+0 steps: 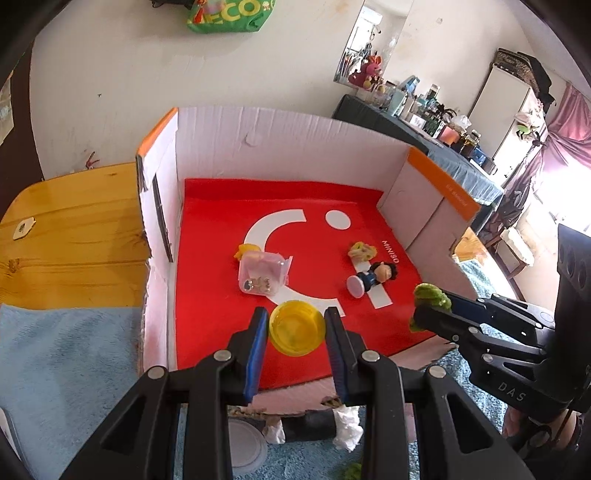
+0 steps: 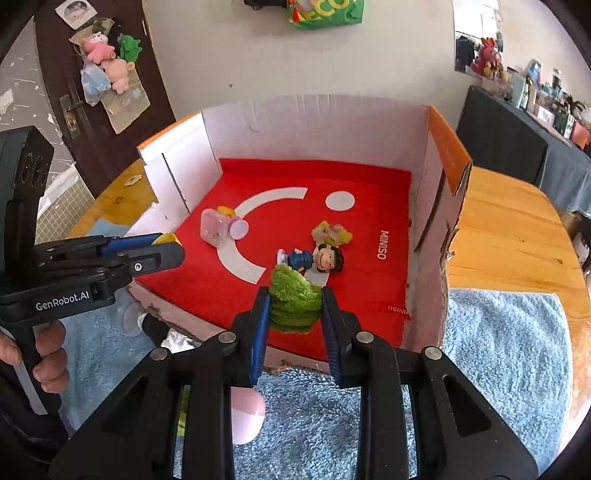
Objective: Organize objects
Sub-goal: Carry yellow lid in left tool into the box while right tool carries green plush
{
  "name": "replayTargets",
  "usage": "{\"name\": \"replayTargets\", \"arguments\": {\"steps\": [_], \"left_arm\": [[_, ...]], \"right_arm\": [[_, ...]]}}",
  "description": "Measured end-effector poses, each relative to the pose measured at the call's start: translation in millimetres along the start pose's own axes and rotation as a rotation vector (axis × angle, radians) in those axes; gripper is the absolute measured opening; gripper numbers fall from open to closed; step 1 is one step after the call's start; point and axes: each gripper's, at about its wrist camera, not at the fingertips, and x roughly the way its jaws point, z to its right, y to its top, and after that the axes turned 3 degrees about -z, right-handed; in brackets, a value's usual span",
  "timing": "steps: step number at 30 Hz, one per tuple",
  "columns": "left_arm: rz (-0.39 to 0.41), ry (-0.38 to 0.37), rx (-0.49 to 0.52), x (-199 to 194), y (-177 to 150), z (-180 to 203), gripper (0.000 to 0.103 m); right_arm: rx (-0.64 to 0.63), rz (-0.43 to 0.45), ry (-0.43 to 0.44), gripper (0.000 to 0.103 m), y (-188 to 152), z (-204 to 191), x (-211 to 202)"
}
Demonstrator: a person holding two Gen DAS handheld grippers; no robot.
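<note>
Nearest in the left wrist view, left gripper [image 1: 296, 326] clamped on a yellow round lid [image 1: 296, 327], blue pads pressed to either side of it, held over the near edge of the red mat [image 1: 221, 314]. Nearest in the right wrist view, right gripper [image 2: 295, 309] clamped on a green fuzzy toy [image 2: 295, 301], pile bulging between the blue pads, also over the mat's near edge. Below both, blue towel [image 2: 498, 350] spread on a wooden table [image 2: 517, 229], with a pink rounded object [image 2: 246, 417] under the right gripper and crumpled white tissue [image 1: 347, 424] under the left. Seen from the right wrist, left gripper at the left frame edge, a sliver of yellow between its tips, gripped by a hand [image 2: 44, 354] on its handle. Farther in, cardboard box [image 2: 314, 122] with white inner walls and orange top edges, open toward the cameras, floored by the red mat with white arc and dot and "MINISO" lettering. On the mat, a small doll figure [image 2: 314, 258] with dark hair and blue clothes lying on its side just beyond the green toy; a yellowish crumpled item [image 2: 330, 232] touching or just behind it; to the left, well apart, a clear pink plastic case [image 2: 216, 229] with something yellow behind. Beyond the box, white wall, a hanging green bag [image 2: 325, 13], plush toys on a dark door [image 2: 107, 62].
</note>
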Motion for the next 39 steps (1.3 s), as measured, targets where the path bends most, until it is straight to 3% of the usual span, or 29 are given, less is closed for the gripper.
{"name": "replayTargets", "arguments": {"steps": [18, 29, 39], "left_arm": [[-0.061, 0.028, -0.003, 30.2, -0.9, -1.3, 0.033], [-0.071, 0.047, 0.001, 39.5, 7.8, -7.1, 0.033], [-0.073, 0.042, 0.003, 44.3, 11.2, -9.6, 0.033]], "right_arm": [[-0.031, -0.01, 0.023, 0.025, 6.3, -3.4, 1.6], [-0.027, -0.089, 0.02, 0.025, 13.9, -4.0, 34.1], [-0.015, -0.102, 0.003, 0.025, 17.3, 0.6, 45.1]]}}
